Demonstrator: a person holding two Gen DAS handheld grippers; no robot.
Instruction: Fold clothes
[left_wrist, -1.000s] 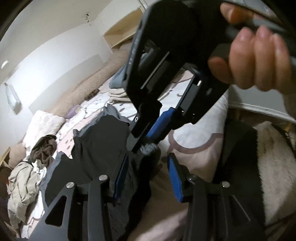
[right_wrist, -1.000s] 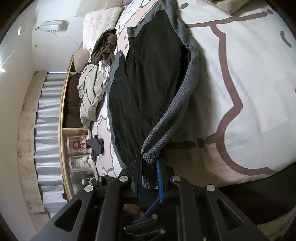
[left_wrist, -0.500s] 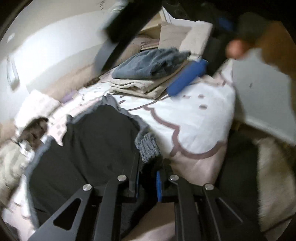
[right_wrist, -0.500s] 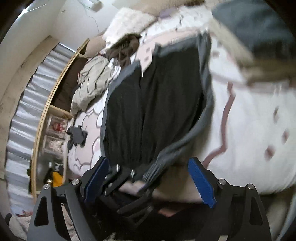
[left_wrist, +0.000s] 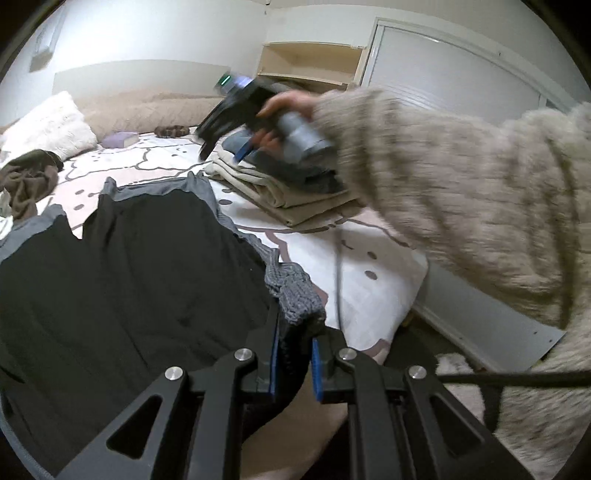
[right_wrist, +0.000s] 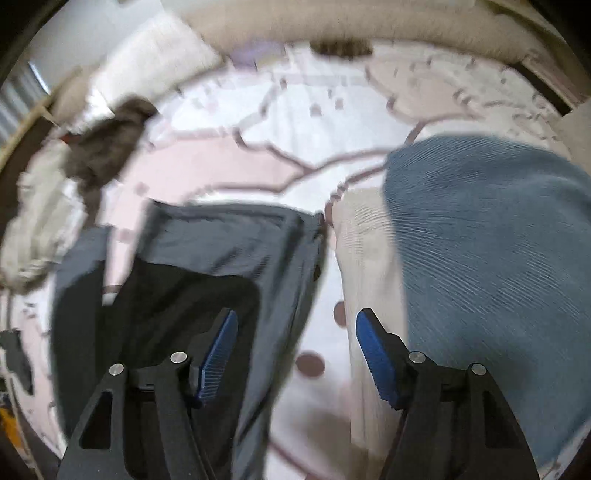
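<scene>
A black garment with grey knit trim (left_wrist: 140, 280) lies spread on the patterned bed sheet (left_wrist: 354, 251). My left gripper (left_wrist: 293, 356) is shut on the garment's grey ribbed cuff (left_wrist: 295, 295) at the near edge of the bed. My right gripper (right_wrist: 295, 354) is open and empty, held above the garment's far grey edge (right_wrist: 236, 236), next to a stack of folded clothes (right_wrist: 480, 258). In the left wrist view the right gripper (left_wrist: 229, 122) shows blurred over that stack (left_wrist: 288, 192).
Unfolded clothes (left_wrist: 29, 181) lie in a heap at the far left of the bed. A white fluffy pillow (left_wrist: 48, 125) and a beige headboard cushion (left_wrist: 147, 110) sit at the back. A white wardrobe (left_wrist: 461, 81) stands to the right.
My right gripper let go of the grey cuff, opened, and swung away toward the far side of the bed. My left gripper closed on the cuff and holds it.
</scene>
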